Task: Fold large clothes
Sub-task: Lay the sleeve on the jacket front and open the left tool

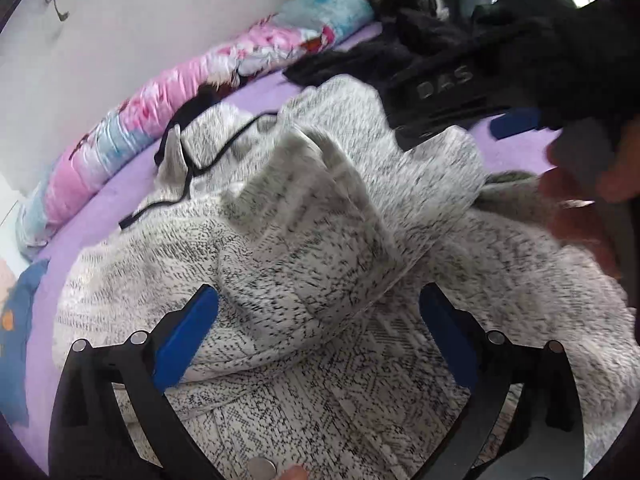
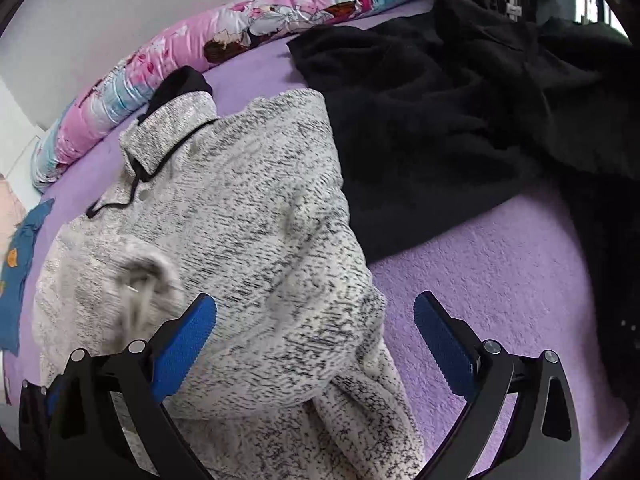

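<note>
A purple bed sheet (image 2: 500, 280) against a white wall carries the grey marled sweater (image 2: 248, 208), bunched and half doubled over, collar toward the cartoon-print quilt (image 2: 168, 64). My left gripper (image 1: 318, 316) and right gripper (image 2: 316, 328) both hang released, holding nothing. I'd pinch the hem corners and draw them flat before folding. Only the left view shows the raised fold; only the right shows the black fleece garment (image 2: 460, 112) whole.

Purple bed (image 2: 500, 280) w/ grey sweater (image 2: 248, 208), black garment (image 2: 440, 112), pink quilt (image 2: 168, 64).
</note>
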{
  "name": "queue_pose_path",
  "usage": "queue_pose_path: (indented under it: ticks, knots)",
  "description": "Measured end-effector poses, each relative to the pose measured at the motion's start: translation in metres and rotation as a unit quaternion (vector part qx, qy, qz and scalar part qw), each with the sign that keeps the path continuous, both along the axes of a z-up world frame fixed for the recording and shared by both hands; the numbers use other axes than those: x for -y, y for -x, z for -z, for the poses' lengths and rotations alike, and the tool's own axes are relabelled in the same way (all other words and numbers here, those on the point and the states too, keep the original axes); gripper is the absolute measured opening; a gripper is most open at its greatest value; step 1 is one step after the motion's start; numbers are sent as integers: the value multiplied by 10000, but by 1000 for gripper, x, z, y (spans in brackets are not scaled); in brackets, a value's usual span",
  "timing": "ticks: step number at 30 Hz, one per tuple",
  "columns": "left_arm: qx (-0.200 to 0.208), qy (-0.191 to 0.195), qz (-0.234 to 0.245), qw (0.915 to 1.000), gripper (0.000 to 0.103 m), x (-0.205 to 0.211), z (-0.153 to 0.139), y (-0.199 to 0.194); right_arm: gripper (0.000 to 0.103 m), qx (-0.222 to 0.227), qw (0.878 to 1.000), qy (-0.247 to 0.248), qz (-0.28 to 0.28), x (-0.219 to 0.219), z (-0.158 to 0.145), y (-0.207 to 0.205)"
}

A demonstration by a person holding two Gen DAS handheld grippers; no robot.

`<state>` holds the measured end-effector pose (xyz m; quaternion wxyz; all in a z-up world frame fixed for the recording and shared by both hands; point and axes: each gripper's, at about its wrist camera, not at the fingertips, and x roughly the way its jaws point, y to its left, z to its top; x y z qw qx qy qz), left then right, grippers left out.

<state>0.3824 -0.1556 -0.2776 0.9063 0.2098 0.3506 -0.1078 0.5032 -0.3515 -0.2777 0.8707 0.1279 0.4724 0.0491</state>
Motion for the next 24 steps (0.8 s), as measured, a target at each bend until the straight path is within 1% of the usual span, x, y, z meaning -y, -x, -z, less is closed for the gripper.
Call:
queue_pose_path:
  ticks: [2,5,6,7,8,9,11,12,13,14,15,16,17,18,19,20,21,22,23,24]
  knots:
    - [207,208,47,9996,97,-9,-13,9,97,101,9998,-141,5,-3,-6,-1]
    - [212,528,98,9983,97,-35,-36,15,97,352,9982,-451,-155,-8,-19,2]
    - [210,694,94,9973,97,-47,-43,15,97,442,9972,-549,-232,-10,-24,3]
    - [211,910,3,9956,97,-68,-53,14,97,564,9953,-691,-367,-14,-29,5]
    - [184,1055,-72,9942,97,-80,-61,9,97,622,9936,-799,-492,-17,-33,6]
    - [150,1283,-227,9914,97,-105,-68,3,97,656,9917,-915,-629,-22,-36,7]
    - [167,1483,-530,9874,97,-140,-80,-6,97,612,9879,-1112,-895,-32,-40,8]
    - [151,1596,-683,9847,97,-162,-83,-15,97,618,9850,-1225,-1045,-38,-41,9]
    - [110,1725,-931,9805,97,-188,-85,-27,97,641,9818,-1319,-1211,-44,-42,9]
    - [72,1863,-1159,9756,97,-211,-86,-39,97,631,9808,-1295,-1313,-51,-42,9]
    - [35,2063,-1334,9693,97,-232,-86,-50,97,593,9807,-1218,-1408,-58,-41,9]
    - [-42,2310,-1547,9606,97,-256,-85,-66,97,494,9804,-1197,-1488,-64,-39,8]
    - [-115,2466,-1676,9544,97,-270,-83,-76,94,373,9800,-1217,-1528,-68,-35,6]
    - [-217,2601,-1836,9477,97,-287,-80,-92,83,320,9782,-1315,-1577,-72,-32,5]
    - [-241,2636,-1941,9446,97,-295,-80,-100,78,294,9767,-1378,-1621,-74,-29,3]
    - [-246,2756,-1925,9415,97,-302,-79,-107,68,250,9753,-1415,-1677,-78,-26,1]
    - [-226,2874,-1891,9387,97,-307,-78,-115,54,232,9749,-1416,-1702,-82,-23,-2]
    - [-194,3013,-1880,9346,97,-311,-76,-124,46,221,9739,-1431,-1749,-86,-21,-5]
    - [-200,3080,-1868,9327,97,-315,-73,-132,39,193,9726,-1472,-1788,-88,-19,-8]
    - [-248,3104,-1828,9326,97,-317,-70,-141,38,131,9714,-1537,-1808,-90,-15,-12]
